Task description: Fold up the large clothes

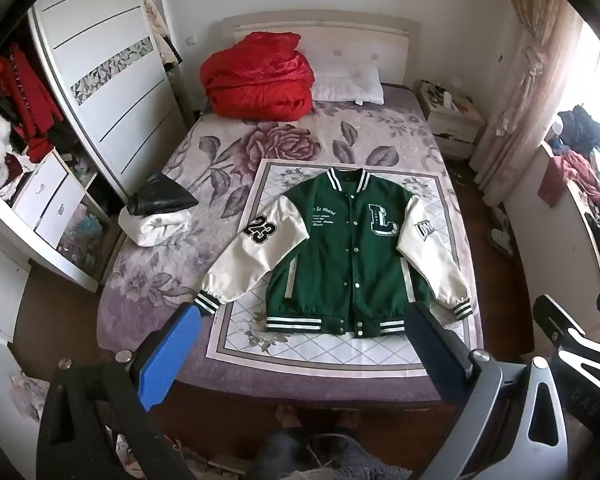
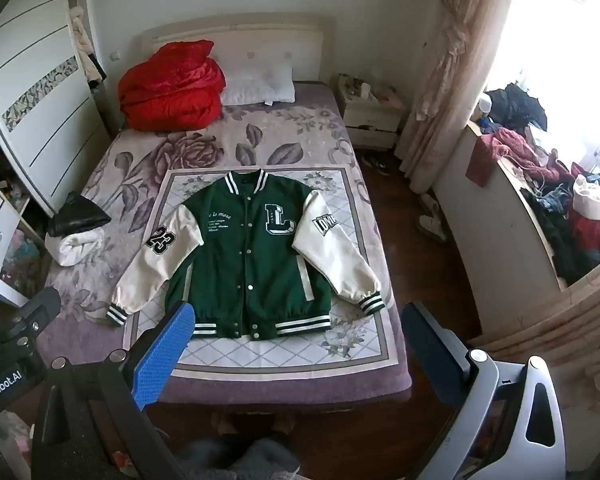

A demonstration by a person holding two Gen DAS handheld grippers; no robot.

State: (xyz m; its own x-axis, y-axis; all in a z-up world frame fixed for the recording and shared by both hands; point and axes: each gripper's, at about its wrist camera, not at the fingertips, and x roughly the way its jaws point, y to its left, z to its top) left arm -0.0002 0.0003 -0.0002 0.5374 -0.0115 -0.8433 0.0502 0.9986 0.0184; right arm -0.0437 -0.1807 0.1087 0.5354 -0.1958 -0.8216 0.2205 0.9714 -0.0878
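A green varsity jacket [image 1: 340, 248] with cream sleeves lies flat, front up and buttoned, on a quilted mat [image 1: 320, 344] on the bed; it also shows in the right wrist view [image 2: 244, 252]. Both sleeves are spread out to the sides. My left gripper [image 1: 304, 328] is open and empty, held above the foot of the bed, short of the jacket's hem. My right gripper [image 2: 298, 328] is open and empty too, at about the same height and distance. The right gripper's body shows at the right edge of the left wrist view [image 1: 572, 344].
A red quilt [image 1: 260, 80] and a white pillow [image 1: 348, 84] lie at the head of the bed. A black and white bundle [image 1: 156, 216] sits at the bed's left edge. A wardrobe [image 1: 100, 80] stands left, a nightstand [image 1: 452, 120] and a cluttered counter [image 2: 540, 216] right.
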